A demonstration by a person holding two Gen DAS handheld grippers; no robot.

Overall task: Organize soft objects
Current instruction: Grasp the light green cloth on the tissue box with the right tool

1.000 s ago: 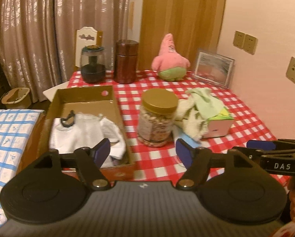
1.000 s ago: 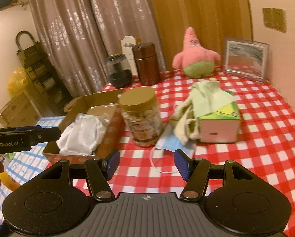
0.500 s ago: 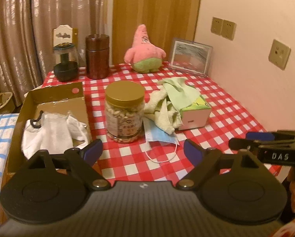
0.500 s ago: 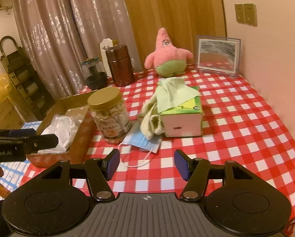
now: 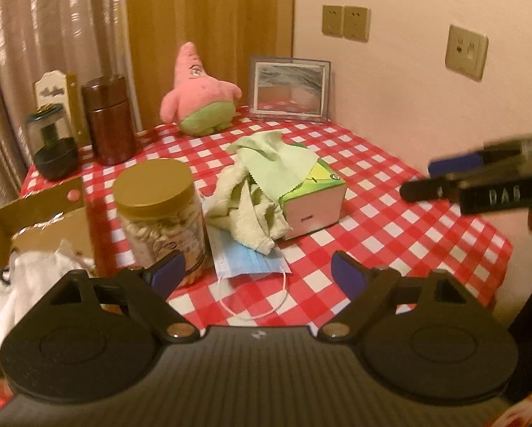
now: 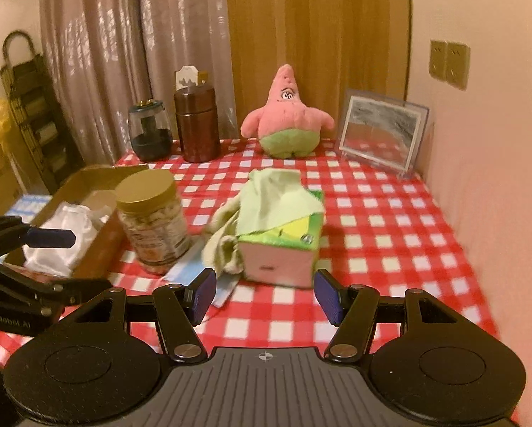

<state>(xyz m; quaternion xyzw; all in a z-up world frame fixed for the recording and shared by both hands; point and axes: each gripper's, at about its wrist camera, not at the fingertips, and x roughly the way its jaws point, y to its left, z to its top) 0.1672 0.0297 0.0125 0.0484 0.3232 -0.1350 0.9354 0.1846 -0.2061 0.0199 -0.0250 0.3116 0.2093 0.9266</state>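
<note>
Across the red-and-white checked tablecloth point(image 5: 390, 192), the soft things lie in a loose cluster at mid-frame in both views. A pale green cloth point(image 5: 280, 160) drapes over the top of a green and pink tissue box point(image 5: 314, 199), and a cream terry towel point(image 5: 244, 213) slumps against the box's left side. Under the towel's lower edge lies a blue surgical mask point(image 5: 244, 259), its white ear loop trailing toward the bottom of the frame. Just left of the mask stands a clear plastic jar with a gold lid point(image 5: 159, 213). At the left edge, an open brown cardboard box point(image 5: 34, 210) holds crumpled white fabric point(image 5: 20, 291). A pink star-shaped plush toy point(image 5: 198, 99) sits upright at the back, beside a framed picture point(image 5: 289, 87).

The left gripper point(image 5: 258, 274) has just been opening; its blue pads stand wide with nothing between them. The right gripper point(image 6: 266, 291) is parted too, gripping nothing, the tissue box beyond its tips.
</note>
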